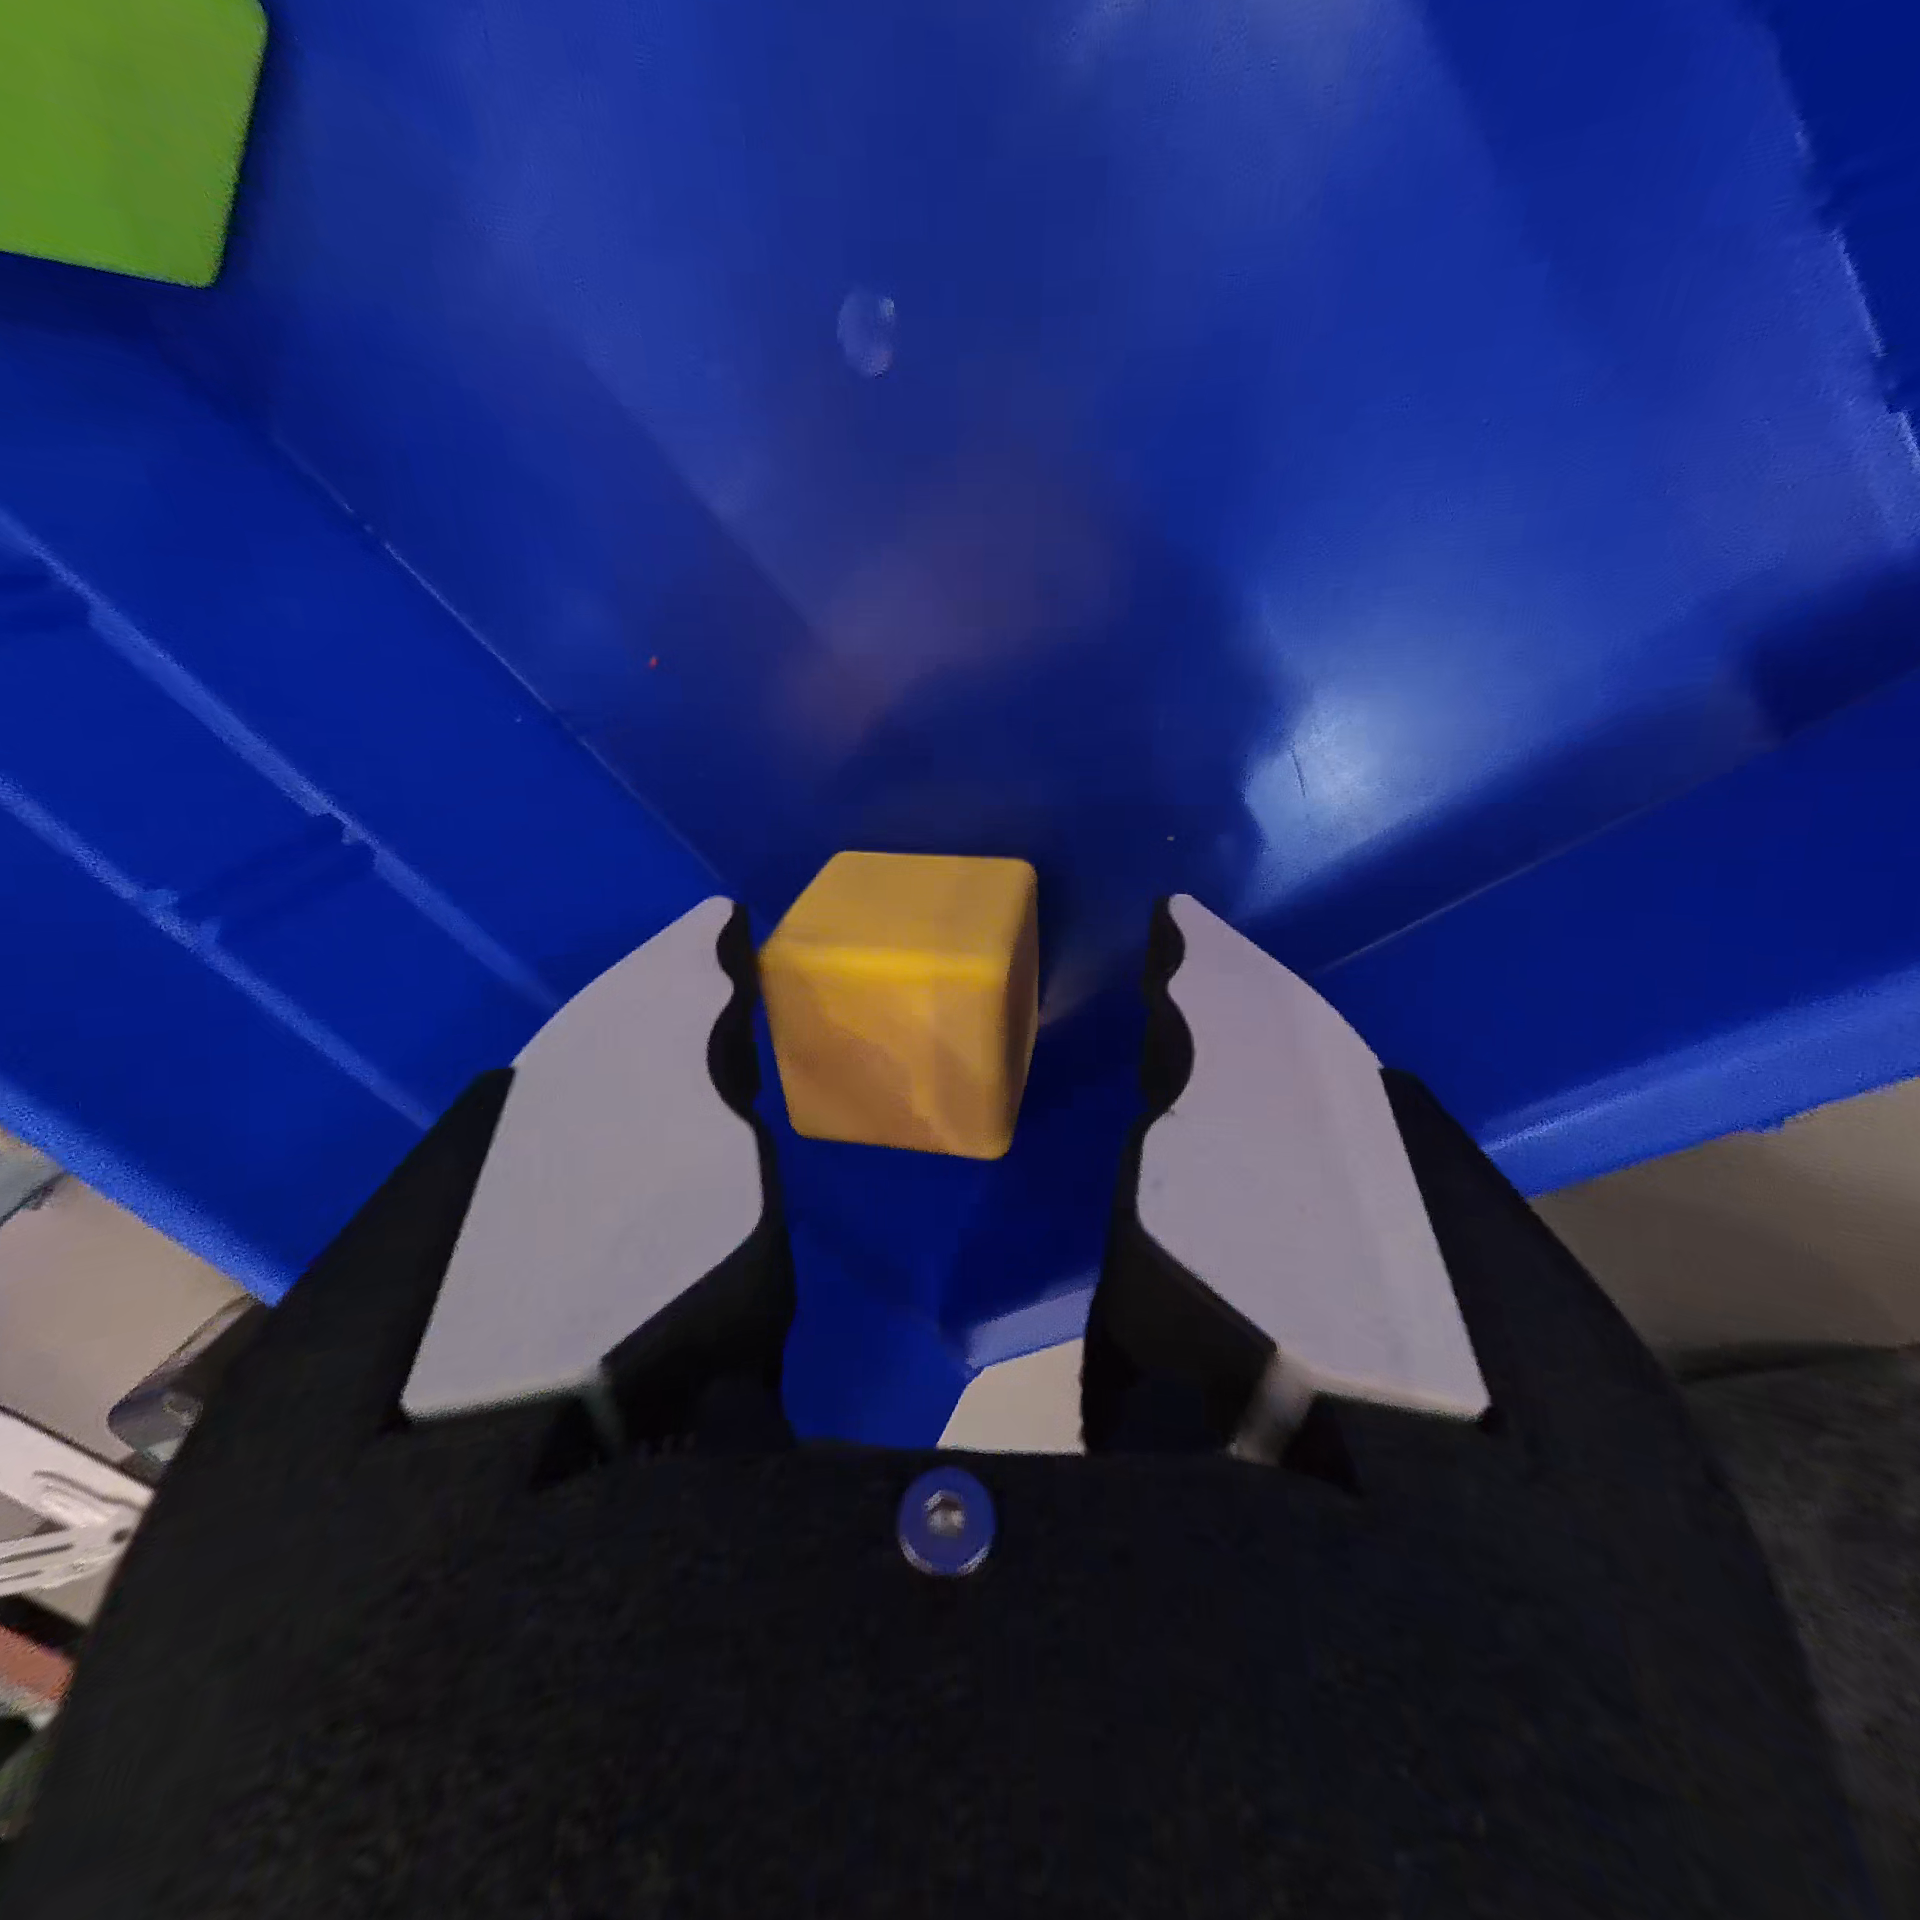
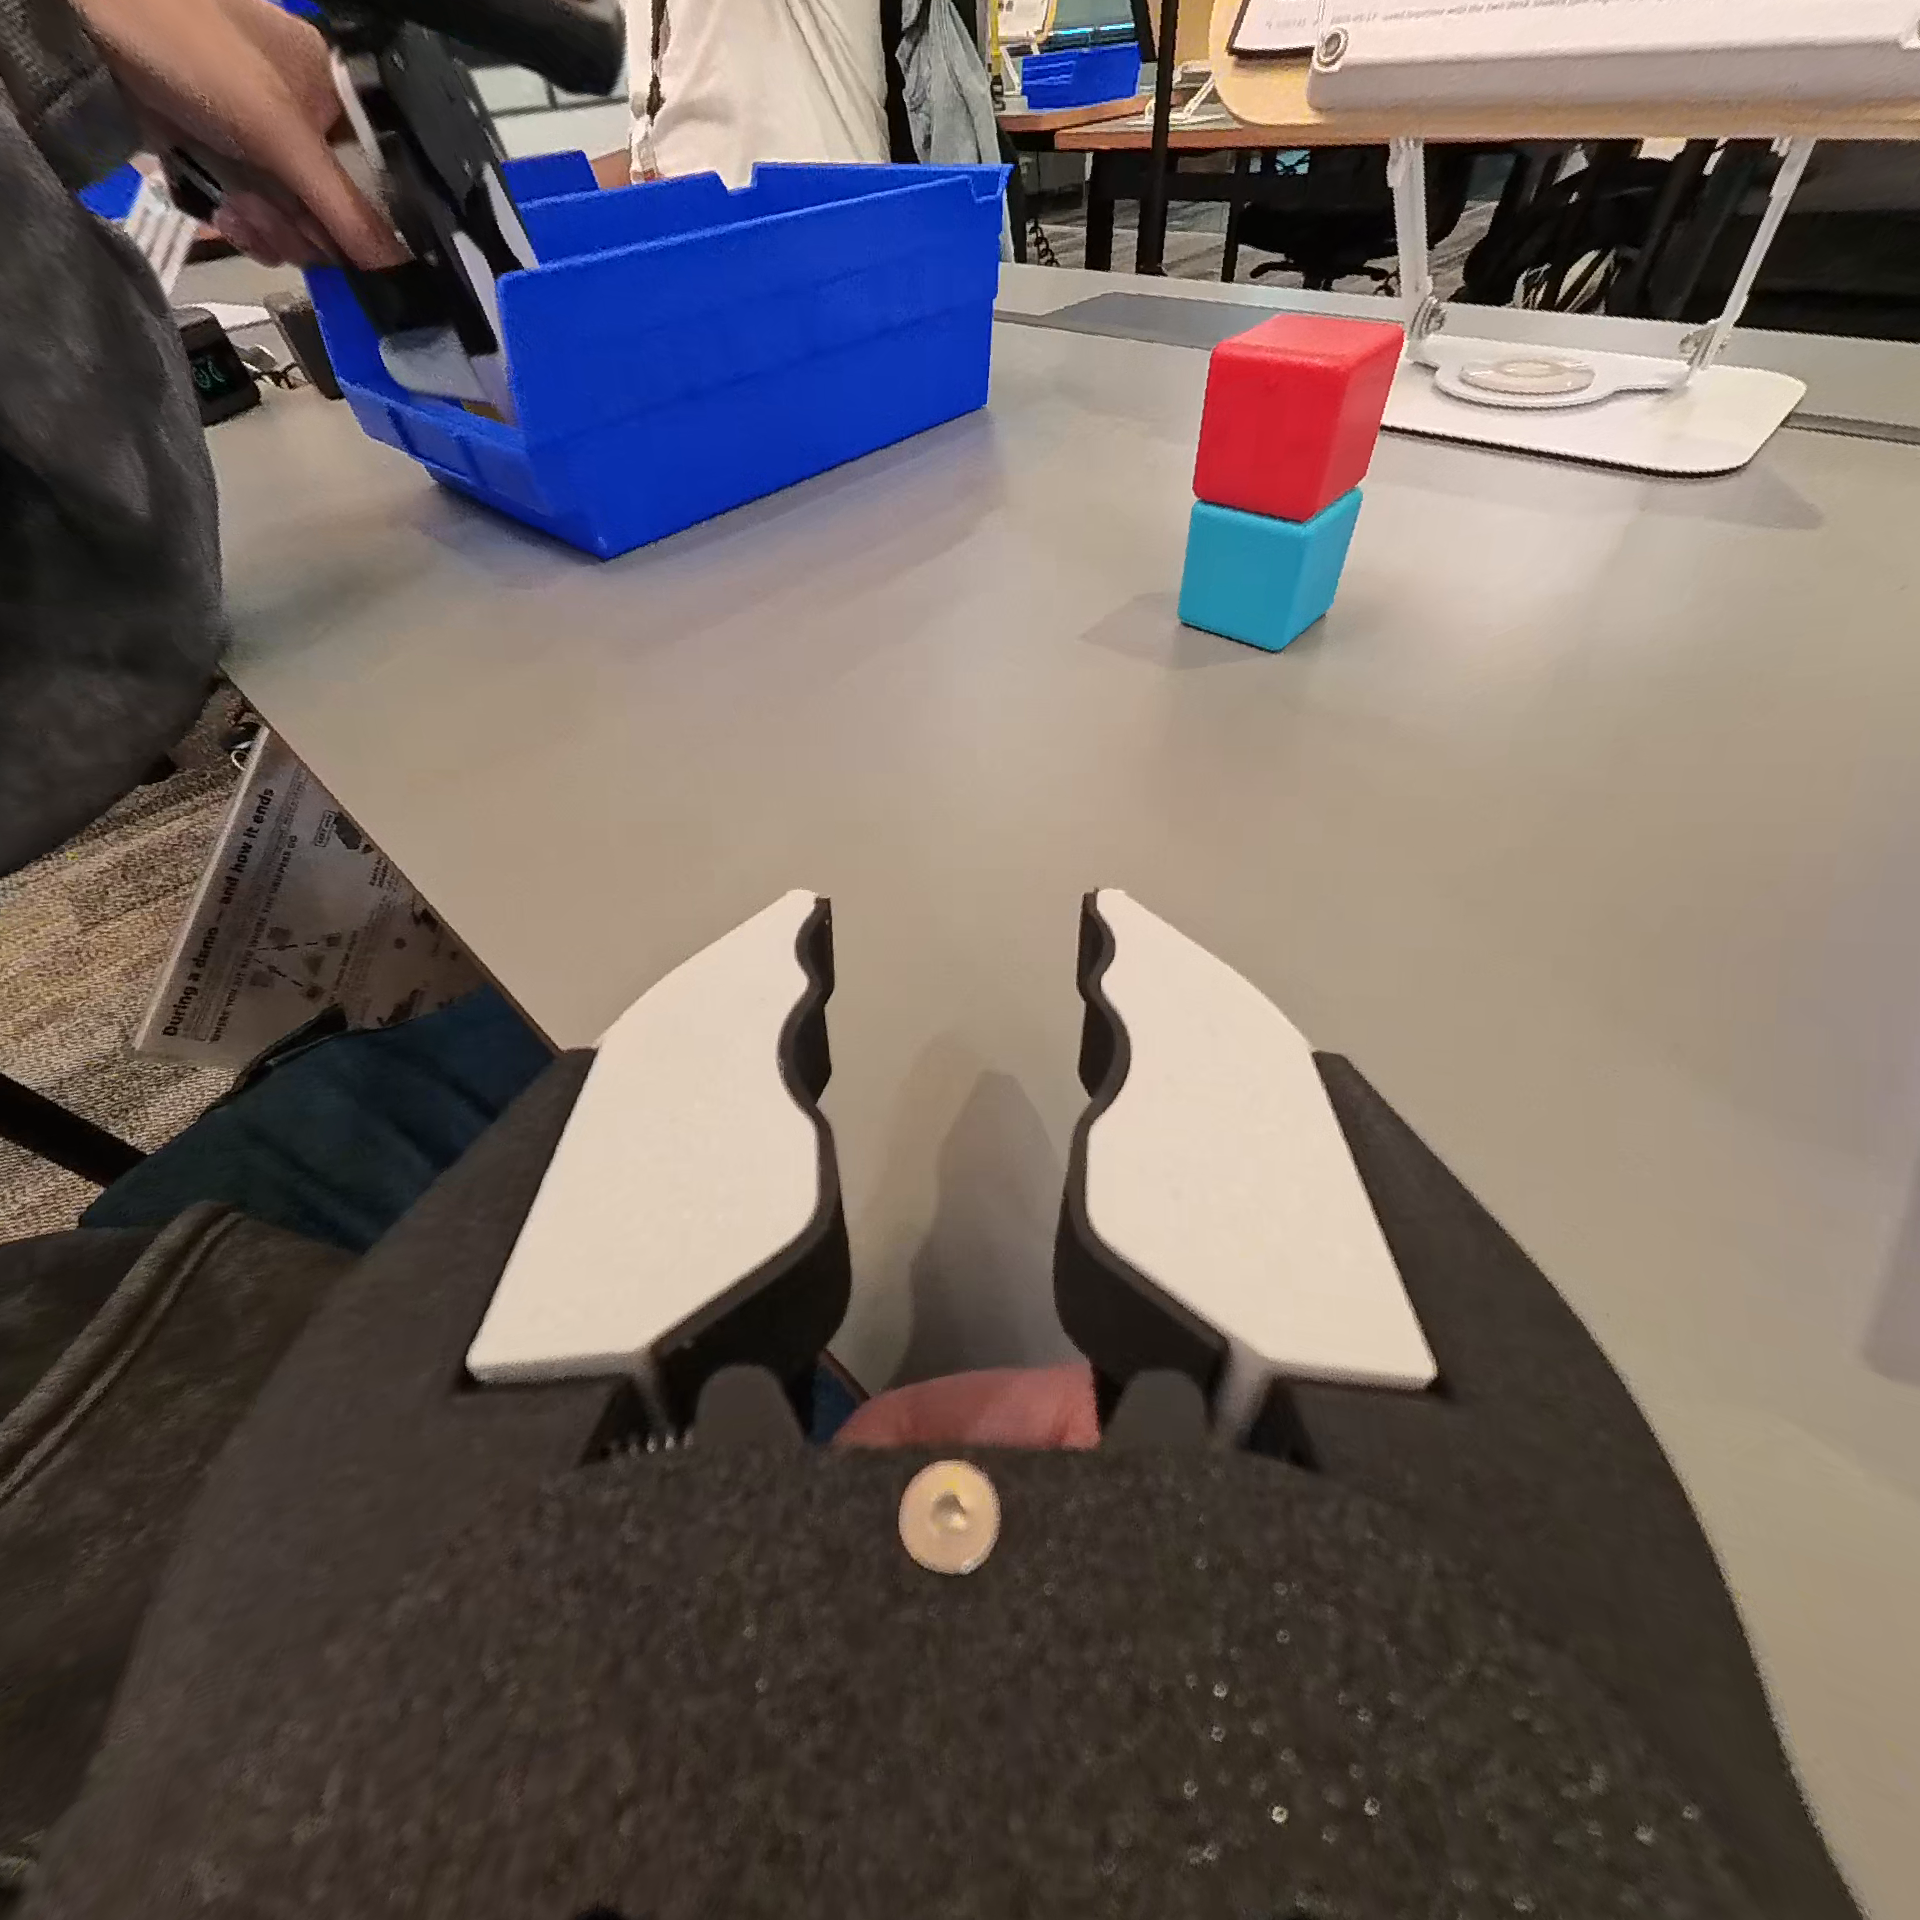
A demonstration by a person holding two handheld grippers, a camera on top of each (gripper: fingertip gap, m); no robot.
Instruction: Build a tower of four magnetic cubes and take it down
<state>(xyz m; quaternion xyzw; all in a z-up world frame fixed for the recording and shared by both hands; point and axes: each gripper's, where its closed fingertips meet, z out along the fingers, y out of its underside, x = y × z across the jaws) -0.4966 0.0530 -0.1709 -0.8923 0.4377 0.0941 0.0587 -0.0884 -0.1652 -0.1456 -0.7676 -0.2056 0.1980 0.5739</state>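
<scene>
In the left wrist view a yellow cube point(image 1: 902, 1003) lies in a corner of the blue bin point(image 1: 935, 468). My left gripper point(image 1: 948, 914) is open around it; the cube sits close to the left finger, with a gap to the right one. A green cube point(image 1: 114, 135) is at the bin's upper left. In the right wrist view a red cube point(image 2: 1294, 414) sits on a cyan cube point(image 2: 1268, 571) on the grey table point(image 2: 1039, 790). My right gripper point(image 2: 954, 906) is open and empty, low over the table, well short of the stack. The left gripper point(image 2: 447, 270) reaches into the blue bin point(image 2: 727, 353).
A white stand point(image 2: 1600, 405) is behind the stack at the back right. A hand point(image 2: 260, 156) holds the left gripper at the upper left. The table's left edge runs diagonally, with a printed sheet point(image 2: 281, 914) on the floor below it.
</scene>
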